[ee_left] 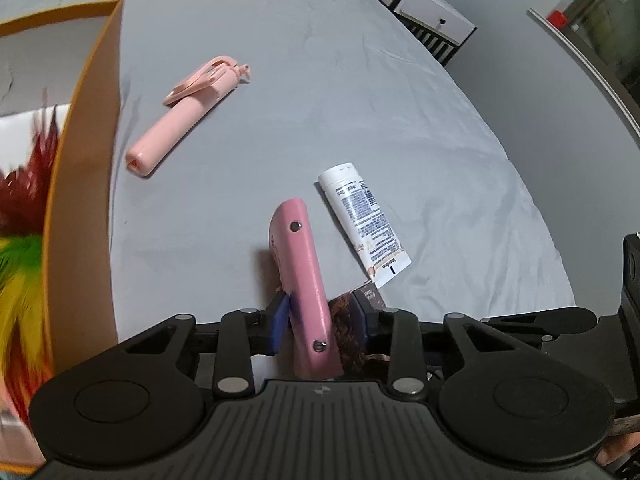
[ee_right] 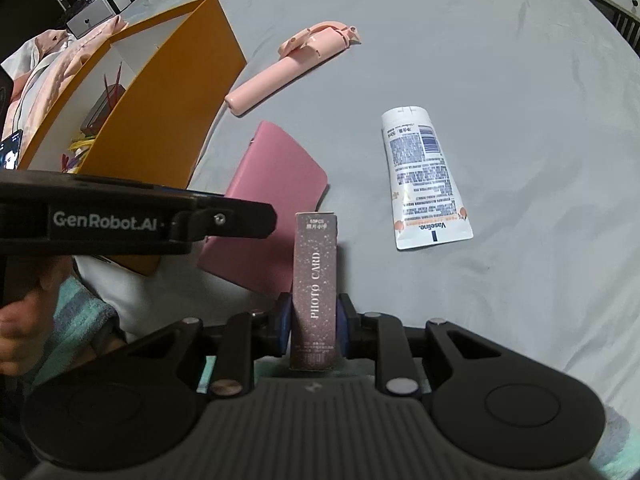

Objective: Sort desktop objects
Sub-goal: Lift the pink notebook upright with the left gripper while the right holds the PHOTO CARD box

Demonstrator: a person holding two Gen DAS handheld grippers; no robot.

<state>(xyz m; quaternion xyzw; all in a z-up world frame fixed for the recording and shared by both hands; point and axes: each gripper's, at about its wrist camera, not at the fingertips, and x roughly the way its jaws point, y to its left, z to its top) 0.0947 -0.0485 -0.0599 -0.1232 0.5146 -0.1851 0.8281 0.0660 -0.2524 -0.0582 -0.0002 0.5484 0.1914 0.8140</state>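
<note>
Item in hand, left tongs [ee_left: 320, 320]: flat pink leather-look case with two metal studs [ee_left: 306, 284], standing on edge between the blue pads; whether both pads press it cannot be told, so the hold is uncertain. Item in hand, right tongs [ee_right: 314, 320]: slim dark glittered cardboard box lettered "PHOTO CARD" [ee_right: 314, 284], clenched upright between the pads. Surface: grey bed sheet [ee_left: 360, 92]. Left of the left tongs and close by: open orange cardboard box with white lining [ee_left: 86, 152], already holding bright feathered things. Ahead of both tongs, loose on the sheet: pale pink plastic folding selfie stick [ee_left: 180, 120] and, to the right, white squeeze tube of lotion with printed label [ee_left: 366, 220]. Step judged: carrying picked items to the orange box. Next move calls for swinging each load over the box's open top, clear of its near wall, before letting go.
</note>
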